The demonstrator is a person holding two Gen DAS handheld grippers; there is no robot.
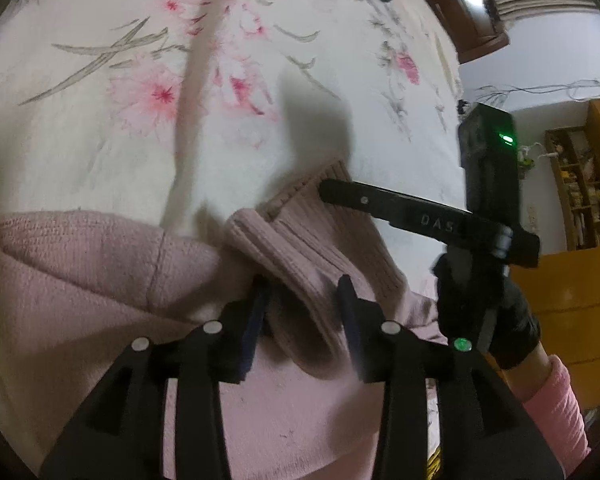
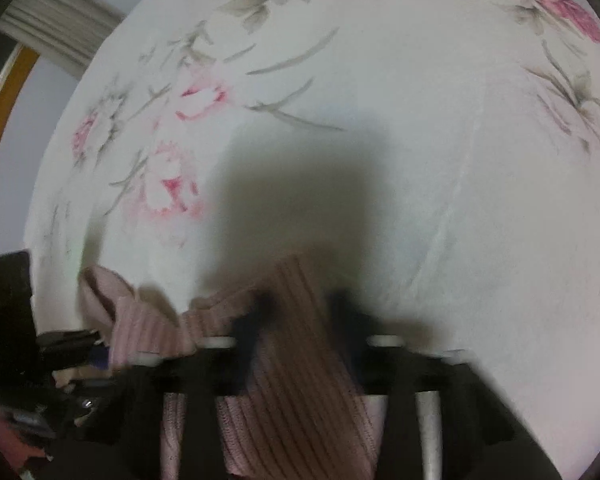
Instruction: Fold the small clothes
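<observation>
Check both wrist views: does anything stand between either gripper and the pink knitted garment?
Nothing visible does. The pink knitted garment already lies between the open fingers of the left gripper and of the right gripper. Around it lies only the flowered bedsheet.

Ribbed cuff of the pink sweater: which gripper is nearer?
Too close to call: both straddle the ribbed cuff. The left gripper has the band between its open fingers; the right gripper, blurred, has ribbed knit between its own, its finger lying over the band's far end.
</observation>
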